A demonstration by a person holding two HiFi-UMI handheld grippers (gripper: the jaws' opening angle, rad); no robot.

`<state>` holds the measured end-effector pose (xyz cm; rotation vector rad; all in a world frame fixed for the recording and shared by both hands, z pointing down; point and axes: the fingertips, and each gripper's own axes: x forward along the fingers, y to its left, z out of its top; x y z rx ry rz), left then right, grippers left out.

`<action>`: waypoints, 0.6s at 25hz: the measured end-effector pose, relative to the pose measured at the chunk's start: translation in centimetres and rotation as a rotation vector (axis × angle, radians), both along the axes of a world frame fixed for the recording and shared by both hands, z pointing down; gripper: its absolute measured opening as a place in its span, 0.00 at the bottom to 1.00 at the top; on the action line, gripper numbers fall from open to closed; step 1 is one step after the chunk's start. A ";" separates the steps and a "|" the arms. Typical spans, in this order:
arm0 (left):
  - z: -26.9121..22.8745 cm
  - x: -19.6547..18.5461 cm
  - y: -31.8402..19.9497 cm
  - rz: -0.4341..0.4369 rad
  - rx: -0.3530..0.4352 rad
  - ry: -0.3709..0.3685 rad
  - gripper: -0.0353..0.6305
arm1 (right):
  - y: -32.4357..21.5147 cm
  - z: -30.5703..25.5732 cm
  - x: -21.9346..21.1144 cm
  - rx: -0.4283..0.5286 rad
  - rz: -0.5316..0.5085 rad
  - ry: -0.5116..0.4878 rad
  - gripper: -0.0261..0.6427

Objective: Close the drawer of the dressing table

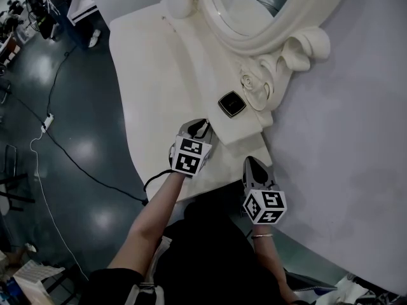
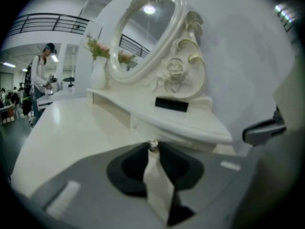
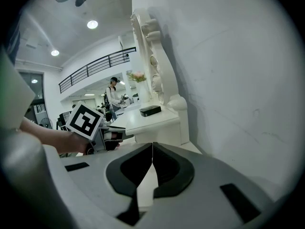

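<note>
The white dressing table (image 1: 152, 75) stands against the wall with an oval mirror (image 1: 254, 5) and a raised shelf holding a black box (image 1: 232, 103). My left gripper (image 1: 198, 129) is at the shelf's front edge, where the drawer front (image 2: 190, 142) sits under the shelf. In the left gripper view my left gripper (image 2: 153, 150) has its tips shut on the small silvery drawer knob (image 2: 153, 146). I cannot tell how far in the drawer is. My right gripper (image 1: 253, 164) hangs back beside the wall. In its own view my right gripper (image 3: 152, 147) is shut and holds nothing.
A pale wall (image 1: 343, 138) runs along the right of the table. Cables and a power strip (image 1: 47, 122) lie on the dark floor at the left. A vase of flowers (image 2: 97, 66) stands at the table's far end, and a person (image 2: 40, 75) stands beyond it.
</note>
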<state>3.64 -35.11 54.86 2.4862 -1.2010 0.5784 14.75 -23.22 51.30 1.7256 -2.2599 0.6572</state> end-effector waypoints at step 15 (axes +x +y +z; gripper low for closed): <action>-0.5 -0.2 0.3 -0.014 0.013 -0.021 0.17 | 0.1 -0.4 0.1 0.015 -0.017 0.001 0.05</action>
